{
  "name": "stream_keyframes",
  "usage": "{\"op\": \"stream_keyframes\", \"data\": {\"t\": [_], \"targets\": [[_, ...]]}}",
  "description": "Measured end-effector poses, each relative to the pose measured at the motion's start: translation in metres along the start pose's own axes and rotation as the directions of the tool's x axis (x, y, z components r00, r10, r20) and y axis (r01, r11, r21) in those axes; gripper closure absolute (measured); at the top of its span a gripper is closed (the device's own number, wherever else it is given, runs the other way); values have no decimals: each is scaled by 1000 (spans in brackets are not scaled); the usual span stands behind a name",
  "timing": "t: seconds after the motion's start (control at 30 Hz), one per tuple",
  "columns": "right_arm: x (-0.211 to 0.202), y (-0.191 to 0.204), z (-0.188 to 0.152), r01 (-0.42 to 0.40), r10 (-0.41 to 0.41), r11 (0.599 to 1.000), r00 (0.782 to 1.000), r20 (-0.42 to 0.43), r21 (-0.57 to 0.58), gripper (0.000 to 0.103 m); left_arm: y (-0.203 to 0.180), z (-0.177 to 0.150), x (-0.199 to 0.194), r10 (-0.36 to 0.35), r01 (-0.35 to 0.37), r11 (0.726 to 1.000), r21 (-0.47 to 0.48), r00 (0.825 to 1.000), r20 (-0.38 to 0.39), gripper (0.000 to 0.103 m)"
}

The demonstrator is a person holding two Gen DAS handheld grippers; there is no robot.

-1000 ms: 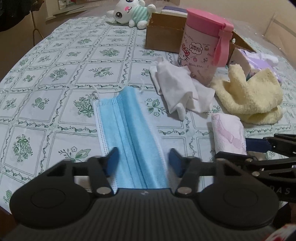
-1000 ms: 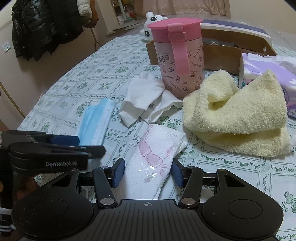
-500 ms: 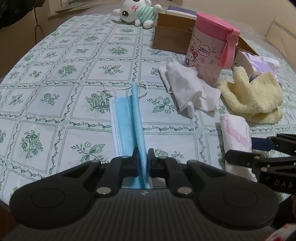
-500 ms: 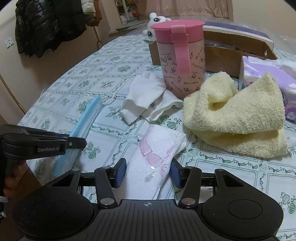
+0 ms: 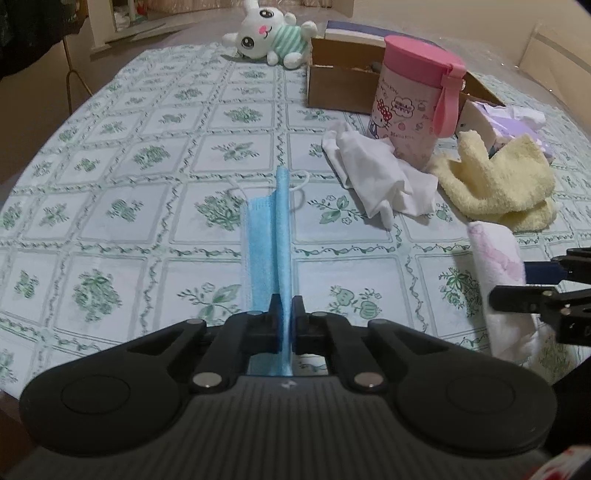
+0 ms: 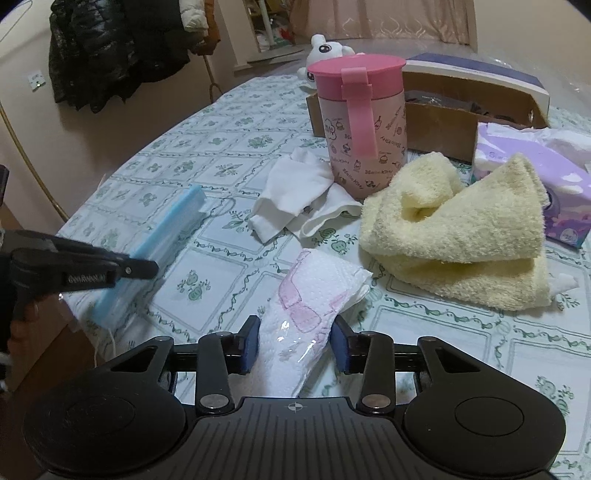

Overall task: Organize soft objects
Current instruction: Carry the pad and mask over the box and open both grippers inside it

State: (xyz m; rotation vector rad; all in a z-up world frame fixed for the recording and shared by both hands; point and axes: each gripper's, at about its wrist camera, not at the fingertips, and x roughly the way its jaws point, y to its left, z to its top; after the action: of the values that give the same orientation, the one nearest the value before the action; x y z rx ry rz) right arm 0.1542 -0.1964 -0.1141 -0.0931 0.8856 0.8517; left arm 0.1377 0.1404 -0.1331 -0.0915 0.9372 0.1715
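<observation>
My left gripper (image 5: 284,306) is shut on the near end of a blue face mask (image 5: 266,236), pinching it into an upright fold with its far end on the tablecloth. In the right wrist view the mask (image 6: 166,229) slants up from the table's left edge in that gripper (image 6: 146,267). My right gripper (image 6: 295,343) straddles a white and pink tissue pack (image 6: 310,295). Its jaws are closing; the left pad is against the pack and the right pad stands just off it. A yellow towel (image 6: 461,229) and a crumpled white cloth (image 6: 295,199) lie beyond.
A pink lidded cup (image 6: 362,122) stands behind the white cloth, in front of a cardboard box (image 6: 443,125). A purple wipes pack (image 6: 546,177) sits right of the towel. A white plush rabbit (image 5: 266,33) lies at the far end. The table edge (image 6: 74,306) is at the left.
My left gripper went from open around the flat mask to shut on it, folding it upright and lifting its near end. The right jaws narrowed around the tissue pack.
</observation>
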Motion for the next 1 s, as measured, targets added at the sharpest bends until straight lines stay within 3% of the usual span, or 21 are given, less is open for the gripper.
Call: {"op": "stream_keyframes", "data": {"t": [0.23,0.47,0.8,1.0], "targets": [[-22,-6,-3,-22,22,1000,1000,16,-6,62,5,12,-17,22,-26,996,82,999,48,100],[-49,-20,15,-23,26,998,997,66,-50,62,9,49,-28,22,-45,984,173,991,132,100],[-80,-56,79,18,2,995,978,209,-97,62,-3,132,-20,-18,-80,942,325,957,290,100],[-88,-87,127,72,-27,988,952,306,-138,62,-17,185,8,-77,-56,922,384,943,323,100]]}}
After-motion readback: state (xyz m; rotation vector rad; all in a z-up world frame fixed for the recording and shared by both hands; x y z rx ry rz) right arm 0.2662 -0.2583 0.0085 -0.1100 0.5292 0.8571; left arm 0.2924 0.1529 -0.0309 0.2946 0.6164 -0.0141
